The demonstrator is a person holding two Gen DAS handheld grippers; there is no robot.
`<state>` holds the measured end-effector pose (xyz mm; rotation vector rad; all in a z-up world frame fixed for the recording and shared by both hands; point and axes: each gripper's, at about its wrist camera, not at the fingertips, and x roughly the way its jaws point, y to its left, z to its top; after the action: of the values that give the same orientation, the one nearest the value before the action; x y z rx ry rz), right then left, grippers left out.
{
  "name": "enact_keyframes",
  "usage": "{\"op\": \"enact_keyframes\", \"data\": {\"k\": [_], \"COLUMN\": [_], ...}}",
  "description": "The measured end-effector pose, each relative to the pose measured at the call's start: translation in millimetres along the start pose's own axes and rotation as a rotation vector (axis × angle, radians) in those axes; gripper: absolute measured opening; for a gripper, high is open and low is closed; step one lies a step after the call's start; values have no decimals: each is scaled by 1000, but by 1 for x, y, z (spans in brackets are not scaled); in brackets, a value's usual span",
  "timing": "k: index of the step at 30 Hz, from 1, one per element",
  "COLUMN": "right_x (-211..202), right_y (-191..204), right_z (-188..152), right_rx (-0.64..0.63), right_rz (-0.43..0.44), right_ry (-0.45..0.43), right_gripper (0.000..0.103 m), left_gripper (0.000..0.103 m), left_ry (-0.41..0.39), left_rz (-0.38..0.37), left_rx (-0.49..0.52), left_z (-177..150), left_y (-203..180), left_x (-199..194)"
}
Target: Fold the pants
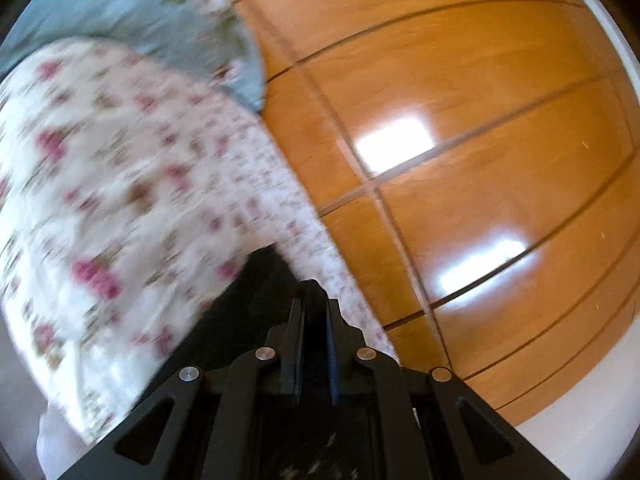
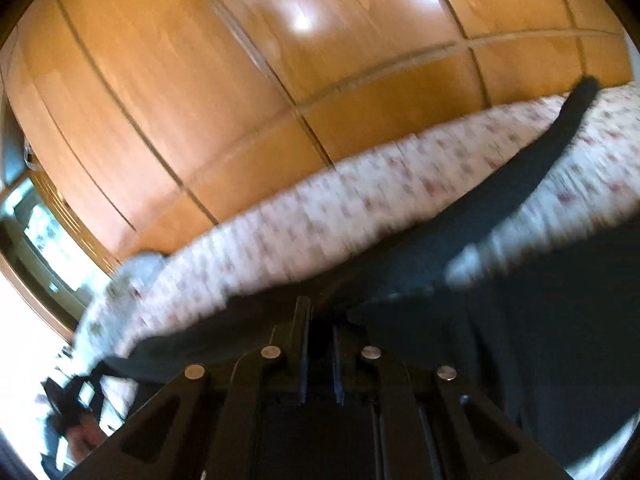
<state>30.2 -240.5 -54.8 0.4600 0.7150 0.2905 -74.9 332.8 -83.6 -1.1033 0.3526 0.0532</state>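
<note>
Left wrist view first: your left gripper has its two black fingers drawn in to a narrow slit, and dark cloth of the pants bunches right at their tips. The frame is too blurred to see the pads biting, but the fabric rises to the fingertips and the jaws stand nearly together, so you appear to be pinching a thin fold of it. Just beyond the tips and off to the left lies the flowered bedsheet, white with pink blossoms, smeared by motion. A grey-blue pillow with green sprigs sits at the far end of the bed, touching the sheet's upper edge. To the right of the bed, glossy orange-brown wooden wardrobe doors fill the frame, with bright window reflections on them.

In the right wrist view, your right gripper also has its jaws close together, leaving only a thin gap. The pants spread dark across the lower right and reach in around the fingertips; one leg runs away up to the right across the sheet. You cannot tell from this blurred frame whether cloth sits between the pads. The same wardrobe doors stand behind the bed. At the lower left edge a person's hand shows dimly.
</note>
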Motion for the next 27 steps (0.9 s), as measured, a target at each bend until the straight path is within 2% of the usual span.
{"op": "enact_keyframes", "data": {"k": [4,5,7,12,14,16,18,19,20,23,27], "right_x": [21,25,23,25,22,22,19,17,15,7,0], "right_y": [-20,-26,-31,-29,-33,-37,-39,-41,-43,-52,-73], "right_z": [-45,-46,-42,-42,-42,-39,-36,-33,-31,-23,-14], "right_rx": [18,38,58,54,77,105,129,138,145,184,242], "right_rz": [-46,-26,-1,14,28,50,68,73,70,97,57], "right_ry": [81,74,65,67,68,78,80,73,68,41,7], "right_gripper": [9,9,9,10,10,10,12,17,28,51,54], "left_gripper": [9,13,33,48,51,63,63,63,64,73,75], "left_ry": [32,29,26,60,81,105,135,158,173,177,168], "left_rz": [-25,-33,-52,-116,-136,-128,-131,-134,-130,-133,-87], "left_rx": [-115,-136,-146,-156,-165,-173,-202,-215,-222,-236,-204], "left_z": [-12,-14,-16,-22,-26,-32,-38,-41,-43,-50,-50], "left_y": [29,34,35,27,21,18,17,17,17,17,12], "left_x": [-8,-11,-16,-25,-25,-23,-19,-16,-15,-15,-8]}}
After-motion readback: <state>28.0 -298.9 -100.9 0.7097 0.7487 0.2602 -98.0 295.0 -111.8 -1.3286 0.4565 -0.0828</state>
